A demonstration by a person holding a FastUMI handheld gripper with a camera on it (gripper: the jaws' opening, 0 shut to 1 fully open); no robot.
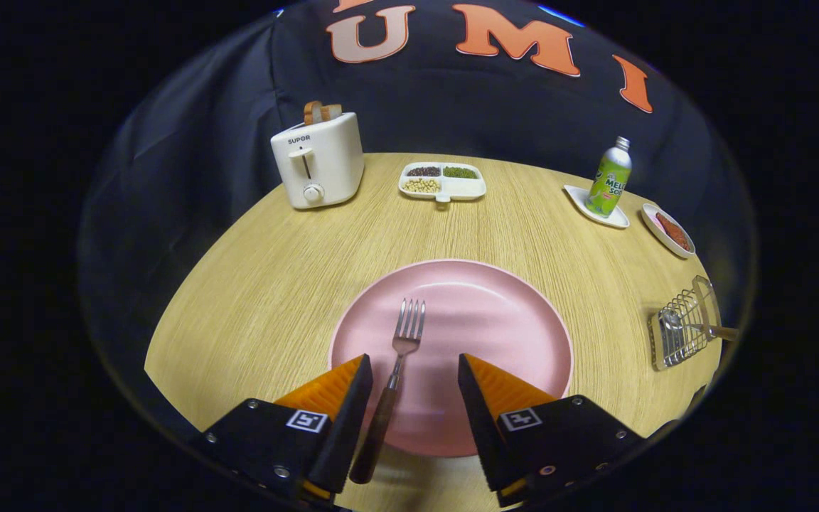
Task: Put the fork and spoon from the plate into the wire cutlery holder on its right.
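The claw [414, 370] gapes wide over the round pink plate [495, 320], which holds a wooden-handled metal fork [399, 363] between its fingers. The wire cutlery holder [680, 331] to the right holds a spoon [672, 320].

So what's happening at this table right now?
A person's handheld claw hangs open over a pink plate, its fingers either side of a fork lying on the plate, touching nothing yet. The spoon already sits in the wire cutlery holder to the plate's right. So the fork is the piece left to move.
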